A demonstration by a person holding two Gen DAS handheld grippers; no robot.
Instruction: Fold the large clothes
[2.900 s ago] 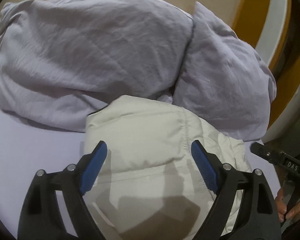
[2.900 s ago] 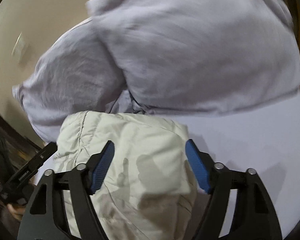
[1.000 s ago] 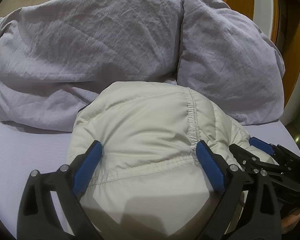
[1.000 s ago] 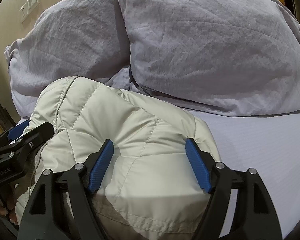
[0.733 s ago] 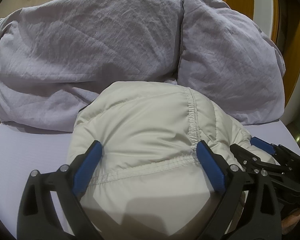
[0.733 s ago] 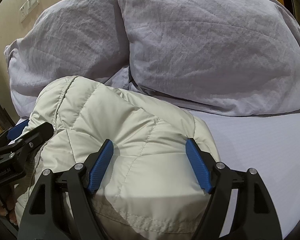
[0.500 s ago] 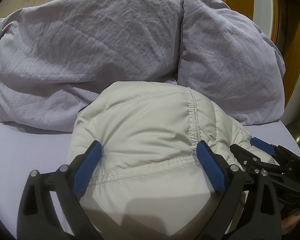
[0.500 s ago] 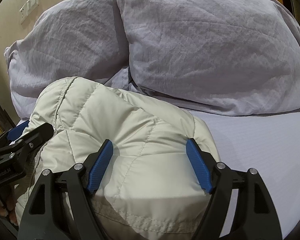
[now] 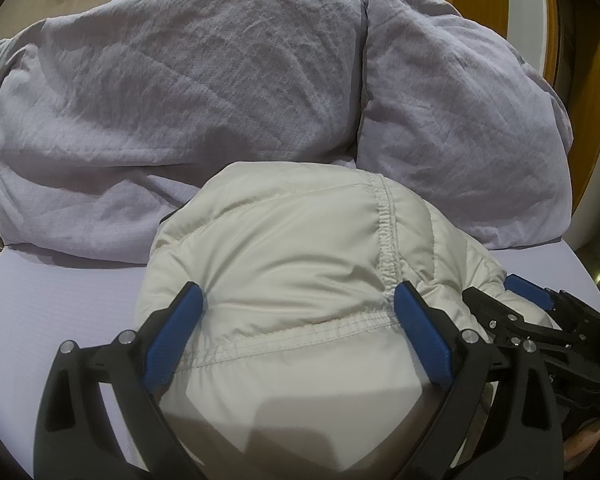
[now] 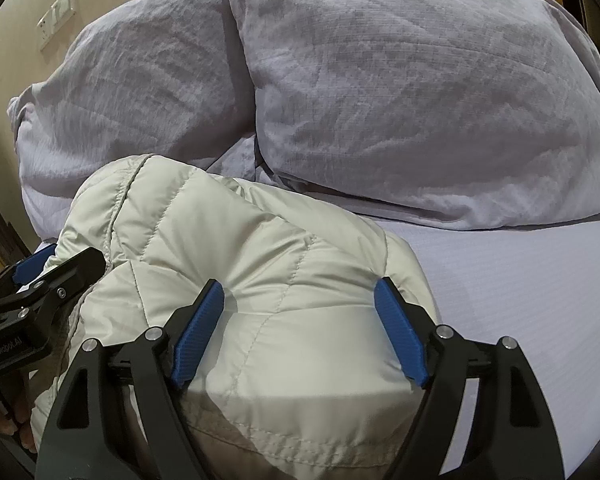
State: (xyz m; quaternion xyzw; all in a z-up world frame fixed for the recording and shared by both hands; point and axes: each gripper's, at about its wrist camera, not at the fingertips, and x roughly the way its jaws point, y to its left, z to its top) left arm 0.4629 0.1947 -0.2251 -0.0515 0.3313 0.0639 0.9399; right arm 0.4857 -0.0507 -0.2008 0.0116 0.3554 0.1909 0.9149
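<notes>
- Your left hand-held gripper [image 9: 296, 328] sits over a folded cream puffer jacket [image 9: 292, 248] on the bed, its blue pads [image 9: 172, 336] spread wide on either side of the bundle; they touch or nearly touch the fabric at a stitched seam, but whether they press it I cannot tell.
- Your right hand-held gripper [image 10: 300, 328] straddles the same jacket [image 10: 260, 248] from the other side; its jaws are opening, with the quilted fabric bulging up between the pads [image 10: 198, 334], which dent it slightly at the tips.
- The jacket lies as a compact, puffy mound on the pale lilac bed sheet [image 9: 52, 304], near the front edge, just in front of the bedding piled behind it.
- A crumpled lilac duvet [image 9: 172, 92] and a matching pillow [image 9: 460, 120] sit side by side against the beige wall, touching each other; the jacket's far edge reaches the gap between them.
- In the left wrist view, your right tool shows at the lower right, against the jacket's edge; in the right wrist view, your left tool shows at the lower left, with fingers [image 10: 20, 420] under it.
- A wall switch plate [image 10: 56, 18] is on the wall above the duvet.
</notes>
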